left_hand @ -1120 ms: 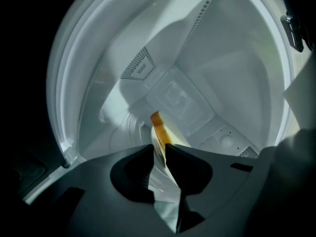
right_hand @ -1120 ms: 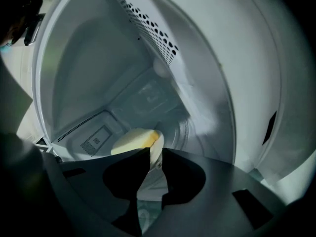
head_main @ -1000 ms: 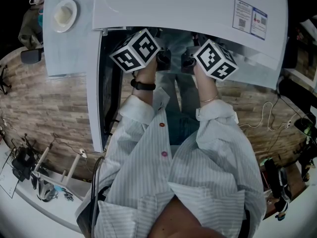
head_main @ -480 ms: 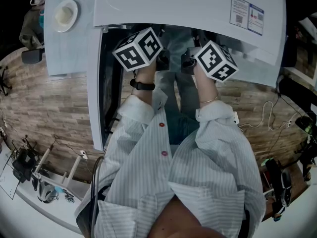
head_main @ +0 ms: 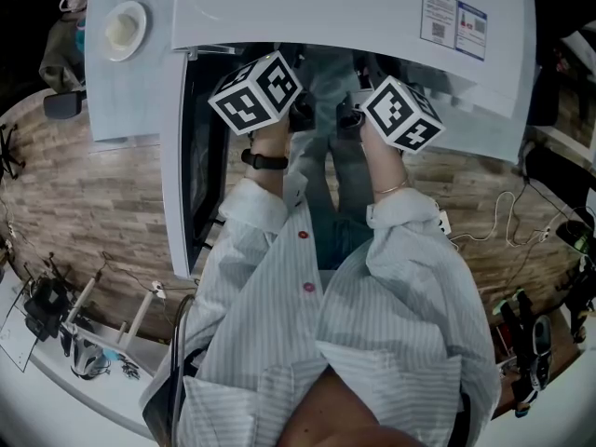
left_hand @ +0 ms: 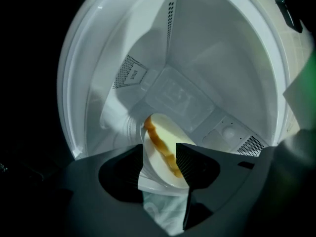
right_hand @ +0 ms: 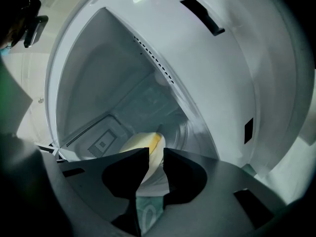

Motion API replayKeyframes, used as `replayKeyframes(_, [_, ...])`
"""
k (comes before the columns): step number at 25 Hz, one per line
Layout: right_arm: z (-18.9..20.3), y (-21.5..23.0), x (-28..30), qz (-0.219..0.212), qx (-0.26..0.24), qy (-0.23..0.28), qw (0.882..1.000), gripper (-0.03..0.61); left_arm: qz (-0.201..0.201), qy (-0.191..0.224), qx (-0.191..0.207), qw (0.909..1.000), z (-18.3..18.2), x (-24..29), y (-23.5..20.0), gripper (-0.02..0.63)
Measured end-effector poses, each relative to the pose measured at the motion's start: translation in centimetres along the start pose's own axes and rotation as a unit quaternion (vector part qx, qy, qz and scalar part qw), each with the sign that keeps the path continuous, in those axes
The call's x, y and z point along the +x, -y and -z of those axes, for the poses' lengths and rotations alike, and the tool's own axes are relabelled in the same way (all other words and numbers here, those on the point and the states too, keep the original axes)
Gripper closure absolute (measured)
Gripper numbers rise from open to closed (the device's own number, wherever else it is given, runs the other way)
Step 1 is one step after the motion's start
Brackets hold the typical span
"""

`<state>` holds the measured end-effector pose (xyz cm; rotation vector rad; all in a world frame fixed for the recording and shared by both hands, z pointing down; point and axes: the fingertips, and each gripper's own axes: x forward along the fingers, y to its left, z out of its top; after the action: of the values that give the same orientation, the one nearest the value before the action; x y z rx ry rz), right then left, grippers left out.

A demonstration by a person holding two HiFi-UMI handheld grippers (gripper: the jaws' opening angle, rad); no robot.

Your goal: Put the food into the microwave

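Observation:
Both grippers reach into the open white microwave (head_main: 354, 7); in the head view only their marker cubes show, left (head_main: 256, 91) and right (head_main: 402, 112). A white plate (left_hand: 170, 132) carrying pale yellow food with a brown crust (left_hand: 159, 143) is inside the cavity. My left gripper (left_hand: 160, 147) is open; its jaws have just been opening, and the plate's rim still stands between them. From the other side my right gripper (right_hand: 156, 151) is shut on the plate (right_hand: 140, 142), its jaws narrow around the rim.
The microwave door (head_main: 175, 175) hangs open at the left. A small white dish (head_main: 122, 28) sits on the white surface beside the microwave. The cavity's white walls and vent grille (left_hand: 129, 73) close in around both grippers. Cables and tools lie on the wooden floor (head_main: 84, 184).
The left marker cube has turned slightly. Both hands stay at the microwave's mouth, and the jaws are hidden in the head view.

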<state>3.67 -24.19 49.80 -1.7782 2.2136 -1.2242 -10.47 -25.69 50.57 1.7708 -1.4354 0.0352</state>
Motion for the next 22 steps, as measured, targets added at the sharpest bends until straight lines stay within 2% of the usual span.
replayKeyframes(14, [0.8,-2.3,-0.8,-0.046,-0.018,-0.030,0.998,0.488,0.012,0.018,-0.019,0.9996,0.3,-2.9,0.7,0.416])
replayKeyframes(22, [1.2,-4.7,-2.8,-0.098,-0.035,-0.052,0.993,0.488,0.038,0.036,-0.024,0.9984,0.2,-5.8,3.2,0.422])
